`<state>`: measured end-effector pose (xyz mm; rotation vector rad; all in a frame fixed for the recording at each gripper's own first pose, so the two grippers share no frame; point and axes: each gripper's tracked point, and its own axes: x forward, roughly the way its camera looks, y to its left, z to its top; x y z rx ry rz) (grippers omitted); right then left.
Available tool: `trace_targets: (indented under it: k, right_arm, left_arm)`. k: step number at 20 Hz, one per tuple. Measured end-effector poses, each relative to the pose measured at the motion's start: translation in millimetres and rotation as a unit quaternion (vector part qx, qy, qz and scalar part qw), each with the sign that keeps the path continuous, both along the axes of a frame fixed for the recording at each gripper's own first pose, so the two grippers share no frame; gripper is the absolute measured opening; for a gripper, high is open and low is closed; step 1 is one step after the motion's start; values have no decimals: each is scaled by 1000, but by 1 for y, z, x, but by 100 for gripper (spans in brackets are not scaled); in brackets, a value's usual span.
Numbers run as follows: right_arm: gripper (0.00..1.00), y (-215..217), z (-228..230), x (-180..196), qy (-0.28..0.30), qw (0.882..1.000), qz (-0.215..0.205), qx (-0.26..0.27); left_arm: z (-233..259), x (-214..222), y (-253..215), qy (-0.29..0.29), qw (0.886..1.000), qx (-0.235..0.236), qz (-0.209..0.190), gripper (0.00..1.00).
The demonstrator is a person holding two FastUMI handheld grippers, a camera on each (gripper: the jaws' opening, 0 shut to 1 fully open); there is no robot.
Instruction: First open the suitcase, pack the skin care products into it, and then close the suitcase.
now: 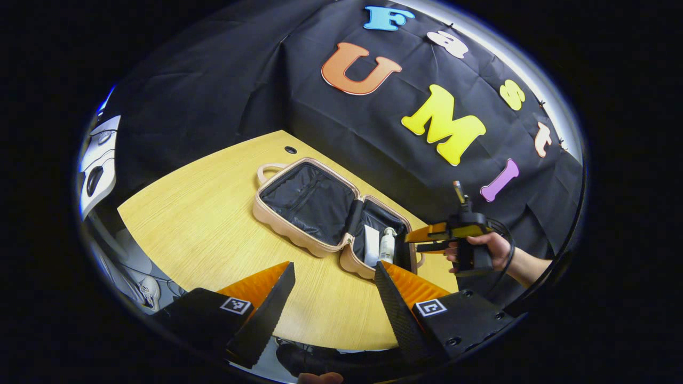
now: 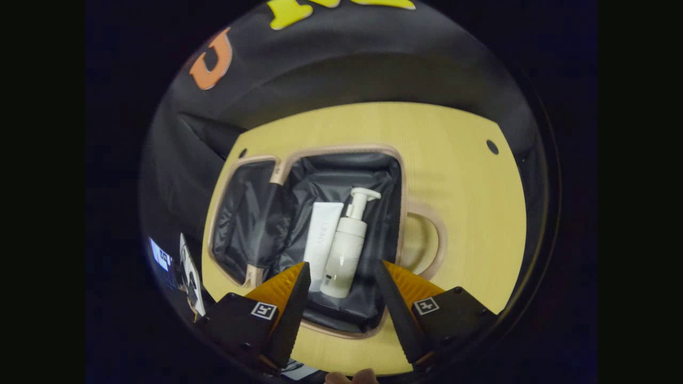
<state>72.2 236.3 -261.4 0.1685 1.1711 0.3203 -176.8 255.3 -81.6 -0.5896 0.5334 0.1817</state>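
Lying open on the wooden table [image 1: 203, 224], the suitcase [image 1: 299, 234] is seen in the left gripper view near the centre, its two halves spread flat and joined at a hinge, with the long axis running from about ten o'clock to four o'clock. A handle loop is seen at the ten o'clock end of the case. Two skin care products are held in the half toward four o'clock: a white tube [image 1: 371, 244] and a white pump bottle [image 1: 387, 246], side by side and touching.

In the right gripper view the suitcase [image 2: 341, 154] is seen from above, the two halves side by side from nine o'clock to three o'clock, and a handle loop at three o'clock. The pump bottle [image 2: 344, 256] is laid in the right-hand half with its long axis running from six o'clock to twelve o'clock, tilted slightly toward one o'clock, the pump head pointed away from the camera. The tube [image 2: 322, 237] is laid parallel against its nine o'clock side.

The right gripper [image 2: 341, 280] is held above the near end of the bottle, jaws spread and nothing between them; it is also seen, gripped by a hand [image 1: 493, 248], at three o'clock in the left gripper view [image 1: 421, 239]. The left gripper [image 1: 333, 280] is held over bare table at six o'clock of the case, jaws parted and empty.
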Motion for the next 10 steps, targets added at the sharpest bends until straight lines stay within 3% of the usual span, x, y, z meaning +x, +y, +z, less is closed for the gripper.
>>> trace_targets:
  k: [1, 4, 10]
  right_arm:
    - [75, 3, 17, -9, -22, 999, 14, 22]
    - [75, -1, 58, -35, -91, 993, 58, 52]
    - [75, -31, 113, -66, -192, 973, 118, 52]
  left_arm:
    - [-2, 5, 9, -1, 1000, -2, 5, 96]
    - [8, 32, 26, -21, 998, -45, 23, 96]
    - [6, 90, 94, -61, 996, -64, 27, 96]
